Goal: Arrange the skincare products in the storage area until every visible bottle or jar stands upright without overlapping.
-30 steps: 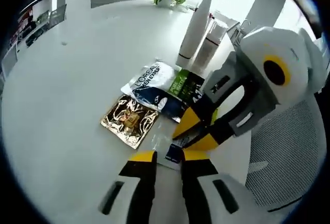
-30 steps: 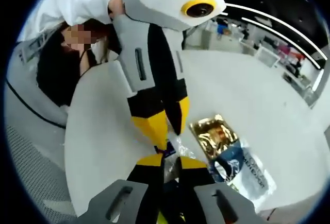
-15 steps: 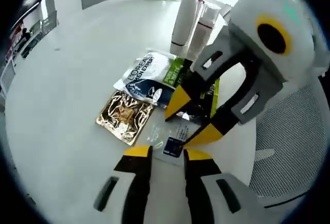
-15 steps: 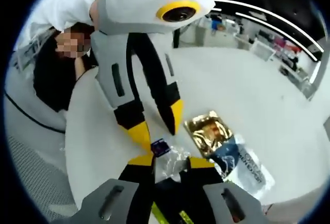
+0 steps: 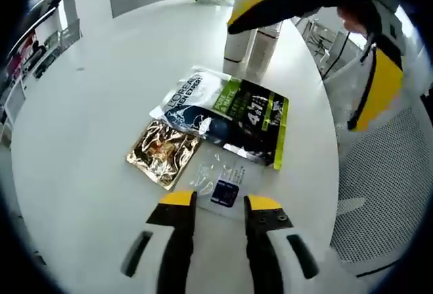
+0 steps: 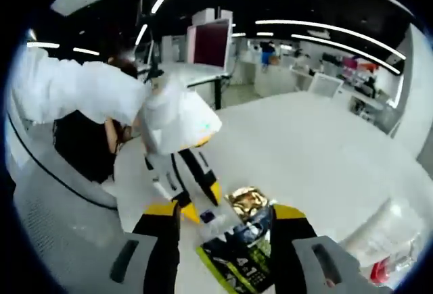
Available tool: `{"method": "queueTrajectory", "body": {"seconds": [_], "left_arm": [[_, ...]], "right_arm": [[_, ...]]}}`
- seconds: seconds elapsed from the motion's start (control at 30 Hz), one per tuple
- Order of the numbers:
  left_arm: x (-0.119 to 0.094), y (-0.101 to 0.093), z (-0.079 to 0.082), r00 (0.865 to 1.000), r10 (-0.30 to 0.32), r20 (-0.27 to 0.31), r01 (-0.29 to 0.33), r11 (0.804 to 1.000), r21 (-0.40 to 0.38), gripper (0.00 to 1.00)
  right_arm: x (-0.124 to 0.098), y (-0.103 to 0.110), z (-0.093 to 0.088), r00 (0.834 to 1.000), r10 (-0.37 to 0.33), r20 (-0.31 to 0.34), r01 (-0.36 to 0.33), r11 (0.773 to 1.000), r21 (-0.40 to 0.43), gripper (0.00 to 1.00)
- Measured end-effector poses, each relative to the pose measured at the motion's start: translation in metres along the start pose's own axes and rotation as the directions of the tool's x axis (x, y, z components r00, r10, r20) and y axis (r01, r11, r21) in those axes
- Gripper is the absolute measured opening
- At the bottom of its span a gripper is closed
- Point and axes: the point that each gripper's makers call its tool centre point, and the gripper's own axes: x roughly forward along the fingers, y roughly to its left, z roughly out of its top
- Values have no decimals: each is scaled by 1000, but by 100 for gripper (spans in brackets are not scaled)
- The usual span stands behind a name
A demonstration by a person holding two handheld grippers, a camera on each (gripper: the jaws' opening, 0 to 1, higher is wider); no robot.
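White round table (image 5: 81,125), open-plan office behind. Left gripper (image 5: 221,205) hovers low, jaws apart, over a small clear sachet (image 5: 220,180) near the table's edge. Beyond lie a gold sachet (image 5: 162,151), a white-and-navy pouch (image 5: 193,101) and a black-green packet (image 5: 254,118). 2 bottles (image 5: 252,40) stand upright farther back. Right gripper (image 6: 223,218) is raised, jaws wide, gripping nothing.

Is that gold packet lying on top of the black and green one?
No, the gold packet lies on the table beside the black and green packet.
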Motion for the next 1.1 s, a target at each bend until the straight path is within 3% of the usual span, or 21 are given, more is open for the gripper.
{"method": "queueTrajectory", "body": {"seconds": [0.13,0.27,0.47,0.53,0.57,0.63,0.73,0.9,1.1], "left_arm": [[0,-3,1,1000,4,24,-4,1000,-12,28],[0,-5,1,999,6,32,-6,1000,-14,30],[0,-4,1,999,23,42,-22,1000,-12,30],[0,-3,1,998,26,55,-24,999,-30,30],[0,-3,2,997,33,68,-30,998,-54,29],[-1,-2,2,996,40,84,-34,997,-65,29],[-1,-2,2,993,48,107,-38,995,-96,29],[-1,-3,4,990,65,124,-52,993,-107,28],[-1,-3,4,988,81,134,-65,991,-119,29]], "right_arm": [[-22,21,-16,1000,13,-9,-13,1000,6,60],[-39,26,-20,1000,-16,19,15,999,45,66],[-76,7,-17,987,-140,80,131,985,113,67],[-89,-6,-16,972,-215,98,203,972,121,66],[-97,-17,-16,953,-283,113,271,956,109,66],[-108,-26,-18,939,-326,107,320,945,73,68],[-116,-29,-24,941,-327,87,319,943,89,73],[-132,-36,-36,930,-361,72,354,931,91,84],[-139,-40,-50,921,-382,74,368,917,153,89]]}}
